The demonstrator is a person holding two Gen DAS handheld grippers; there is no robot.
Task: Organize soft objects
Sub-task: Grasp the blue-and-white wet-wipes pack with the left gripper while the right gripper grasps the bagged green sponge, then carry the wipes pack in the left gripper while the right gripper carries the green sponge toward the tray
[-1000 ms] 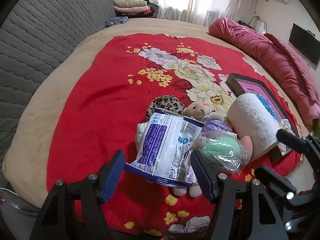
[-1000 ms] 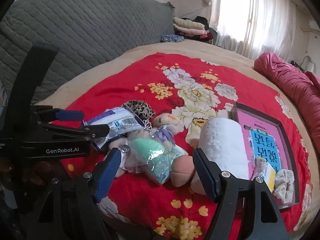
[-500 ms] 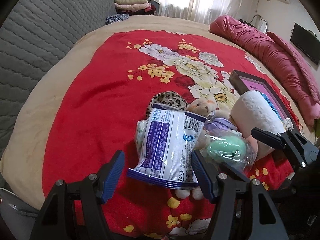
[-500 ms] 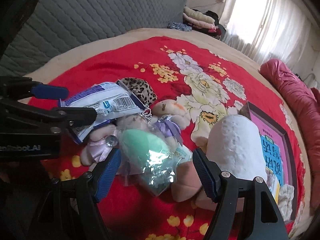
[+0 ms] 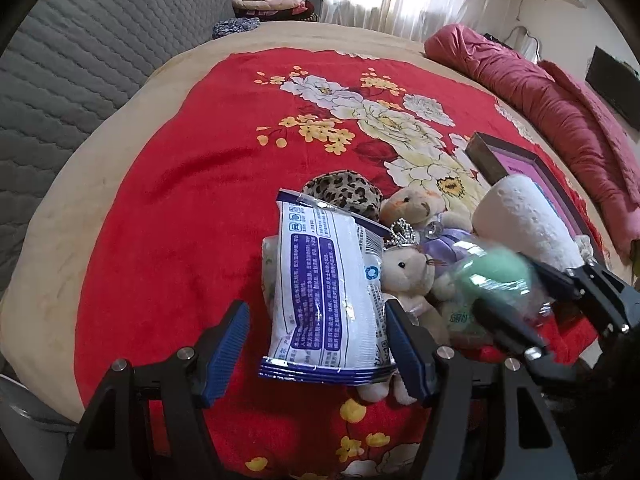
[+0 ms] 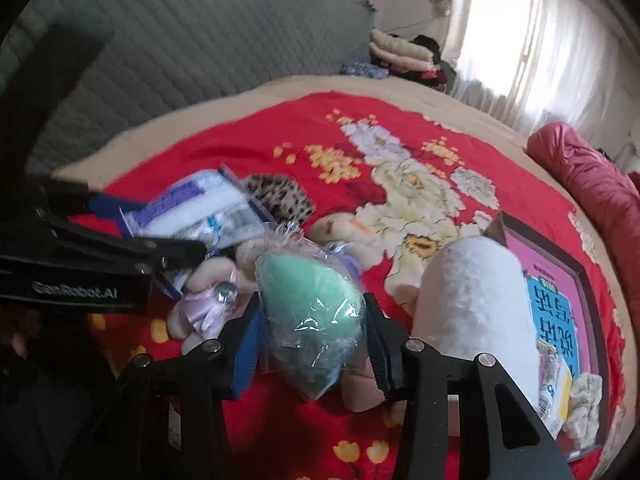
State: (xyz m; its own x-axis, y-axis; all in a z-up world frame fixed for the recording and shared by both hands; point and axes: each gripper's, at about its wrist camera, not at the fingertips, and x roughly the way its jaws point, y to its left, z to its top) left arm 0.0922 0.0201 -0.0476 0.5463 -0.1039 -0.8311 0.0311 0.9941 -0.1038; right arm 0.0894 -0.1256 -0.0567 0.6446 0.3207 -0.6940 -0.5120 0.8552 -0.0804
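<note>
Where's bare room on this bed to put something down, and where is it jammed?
Free: red blanket between the grey headboard and the leopard pouch, plus the flowered stretch beyond. Crowded: white packet, teddy bears, bagged green sponge, white roll, tray.

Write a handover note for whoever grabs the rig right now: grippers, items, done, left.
Left gripper: open around the white-and-blue pack, not clamped.
Right gripper: jaws closing on the bagged green sponge, pads at its sides.
Plush bears, leopard pouch and white roll lie piled on the red blanket; tray beside.
Done: nothing sorted.
Left: everything.
</note>
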